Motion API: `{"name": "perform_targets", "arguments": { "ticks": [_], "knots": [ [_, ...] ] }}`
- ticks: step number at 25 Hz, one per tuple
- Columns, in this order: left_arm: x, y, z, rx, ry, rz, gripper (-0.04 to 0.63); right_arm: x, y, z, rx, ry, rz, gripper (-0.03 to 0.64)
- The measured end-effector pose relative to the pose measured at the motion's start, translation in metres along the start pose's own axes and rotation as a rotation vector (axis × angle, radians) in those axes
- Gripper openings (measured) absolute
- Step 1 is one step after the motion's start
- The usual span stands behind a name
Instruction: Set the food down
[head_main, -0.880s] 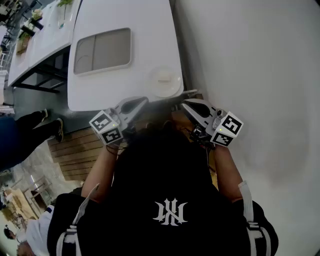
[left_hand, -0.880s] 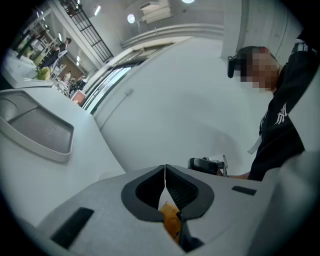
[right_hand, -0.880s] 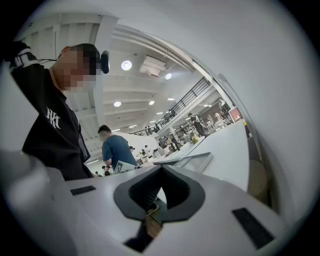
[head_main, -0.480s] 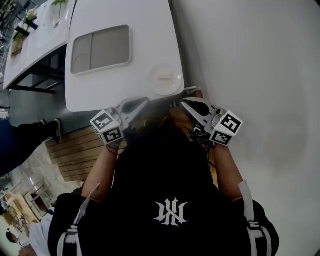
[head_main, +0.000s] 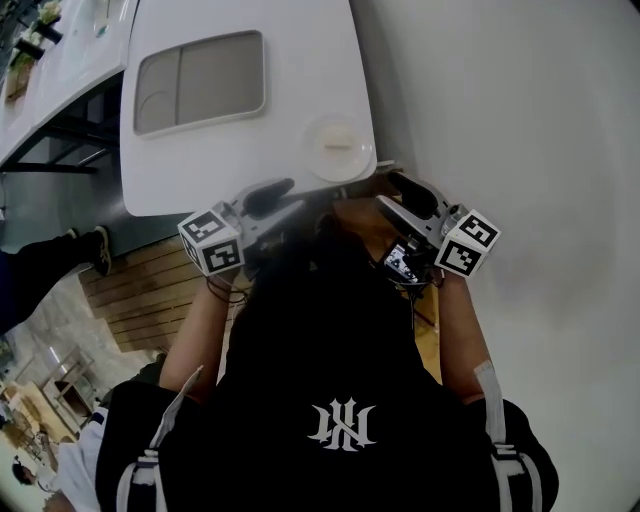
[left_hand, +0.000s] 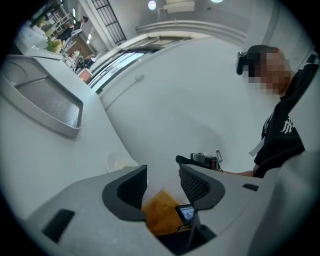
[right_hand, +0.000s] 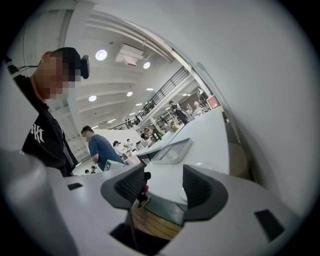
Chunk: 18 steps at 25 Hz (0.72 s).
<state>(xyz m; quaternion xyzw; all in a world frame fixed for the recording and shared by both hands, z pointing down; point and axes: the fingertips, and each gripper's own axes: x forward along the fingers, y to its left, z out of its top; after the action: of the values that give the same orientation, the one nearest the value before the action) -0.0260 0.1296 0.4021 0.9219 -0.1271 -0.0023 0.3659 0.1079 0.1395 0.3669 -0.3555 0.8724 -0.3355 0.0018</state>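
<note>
A round white plate (head_main: 338, 148) sits near the front right corner of the white table (head_main: 250, 150), with a small pale piece of food on it. The plate also shows in the left gripper view (left_hand: 117, 161), beyond the jaws. My left gripper (head_main: 275, 200) hovers at the table's near edge, just short of the plate, open and empty. My right gripper (head_main: 405, 195) hangs to the plate's right, beside the table corner, also open with nothing between its fingers. Both are held close to the person's chest. The left gripper (left_hand: 162, 175) and right gripper (right_hand: 162, 182) show bare gaps.
A grey rectangular tray (head_main: 200, 80) lies further back on the table, also seen in the right gripper view (right_hand: 172, 150). A curved white wall (head_main: 520, 120) runs along the right. Wooden flooring (head_main: 140, 290) and another person's legs (head_main: 40, 270) are at the left.
Both grippers have lifted slightly toward the table edge, the right one shifting a little to the right. Both stay open and empty.
</note>
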Motion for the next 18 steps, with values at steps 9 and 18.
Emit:
{"name": "perform_targets", "arguments": {
  "ticks": [9,18],
  "knots": [
    [0.013,0.081,0.012,-0.214,0.062,0.194,0.235,0.033,-0.08,-0.001,0.31,0.123,0.027,0.209],
    [0.045,0.122,-0.014,-0.299,0.319,0.336,0.239,0.063,-0.148,-0.025,0.426,0.341,0.023,0.209]
  ]
}}
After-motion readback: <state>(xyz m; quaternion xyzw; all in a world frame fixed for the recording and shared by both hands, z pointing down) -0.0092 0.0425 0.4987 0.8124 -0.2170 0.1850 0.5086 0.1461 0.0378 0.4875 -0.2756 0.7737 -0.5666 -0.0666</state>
